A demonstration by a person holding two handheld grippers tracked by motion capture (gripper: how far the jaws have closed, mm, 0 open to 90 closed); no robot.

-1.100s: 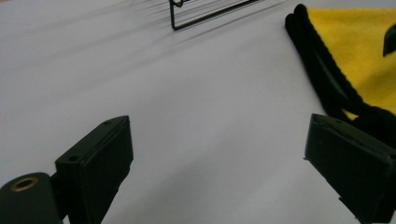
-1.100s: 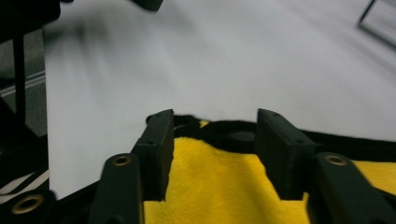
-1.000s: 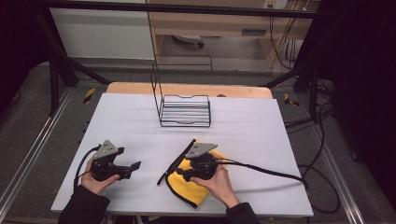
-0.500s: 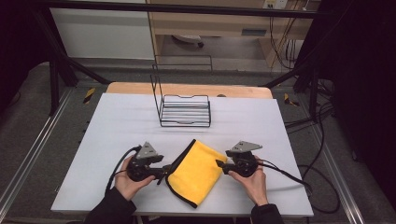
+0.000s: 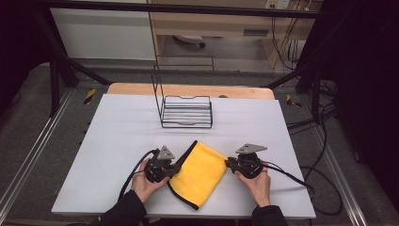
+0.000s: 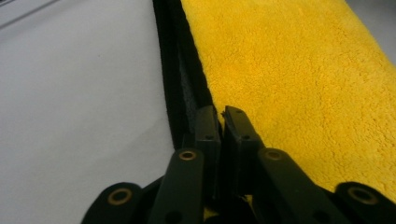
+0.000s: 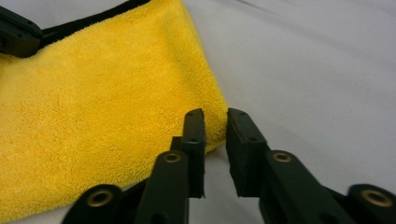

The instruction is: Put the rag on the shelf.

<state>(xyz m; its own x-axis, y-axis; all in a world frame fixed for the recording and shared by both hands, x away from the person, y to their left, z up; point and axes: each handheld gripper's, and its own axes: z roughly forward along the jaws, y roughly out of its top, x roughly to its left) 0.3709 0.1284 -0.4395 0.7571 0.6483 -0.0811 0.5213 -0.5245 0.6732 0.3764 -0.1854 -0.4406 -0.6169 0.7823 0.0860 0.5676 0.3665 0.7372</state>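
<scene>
A folded yellow cloth (image 5: 200,170) with a black hem is lying flat on the white desk (image 5: 117,132), near its front edge, between the two hands.

The left gripper (image 5: 177,166) is sitting at the cloth's left edge. Its jaws have just been closing and are now standing together, pinching the black hem (image 6: 180,88), as the left gripper view shows.

The right gripper (image 5: 229,163) is sitting at the cloth's right corner. Its jaws have just been closing too. In the right gripper view a narrow gap is showing between them, with the corner (image 7: 215,126) lying just ahead of the tips; whether the pads are pressing on any cloth cannot be told.

Farther back, a black wire rack (image 5: 186,110) is standing at the middle of the desk, well apart from the cloth.
</scene>
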